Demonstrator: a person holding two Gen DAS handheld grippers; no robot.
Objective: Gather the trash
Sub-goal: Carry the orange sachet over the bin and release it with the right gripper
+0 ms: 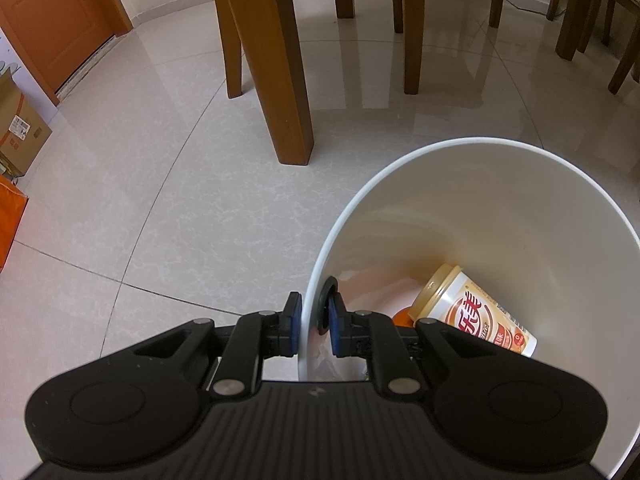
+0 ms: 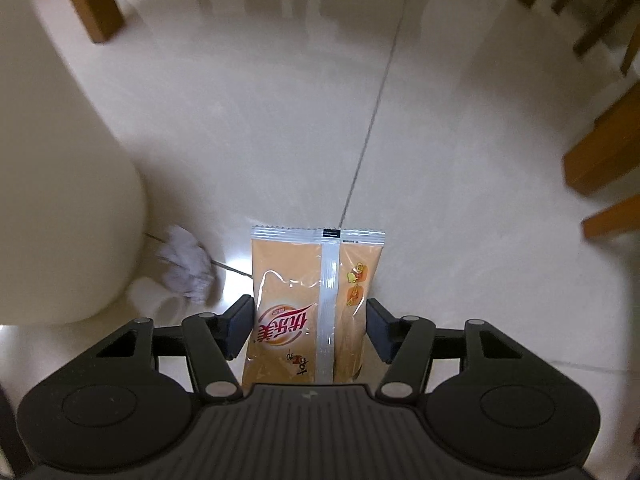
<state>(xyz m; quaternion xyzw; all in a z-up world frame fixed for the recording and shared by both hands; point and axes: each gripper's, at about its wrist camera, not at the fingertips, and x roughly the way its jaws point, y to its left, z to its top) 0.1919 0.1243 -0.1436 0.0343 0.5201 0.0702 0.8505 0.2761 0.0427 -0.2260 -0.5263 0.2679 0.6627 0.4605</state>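
My left gripper (image 1: 314, 314) is shut on the near wall of a white trash bin (image 1: 400, 164), one finger outside and one inside. A beige milk-tea cup (image 1: 472, 312) lies on its side at the bottom of the bin, beside an orange scrap (image 1: 401, 317). In the right wrist view, my right gripper (image 2: 310, 326) is shut on an orange snack packet (image 2: 292, 280), whose sealed end points away from me above the tiled floor. A crumpled white tissue (image 2: 186, 264) lies on the floor next to the bin (image 2: 60, 180), left of the packet.
Wooden table and chair legs (image 1: 280, 80) stand on the glossy tiled floor behind the bin. Cardboard boxes (image 1: 20, 128) and an orange door (image 1: 60, 20) are at the far left. More chair legs (image 2: 600, 152) stand on the right.
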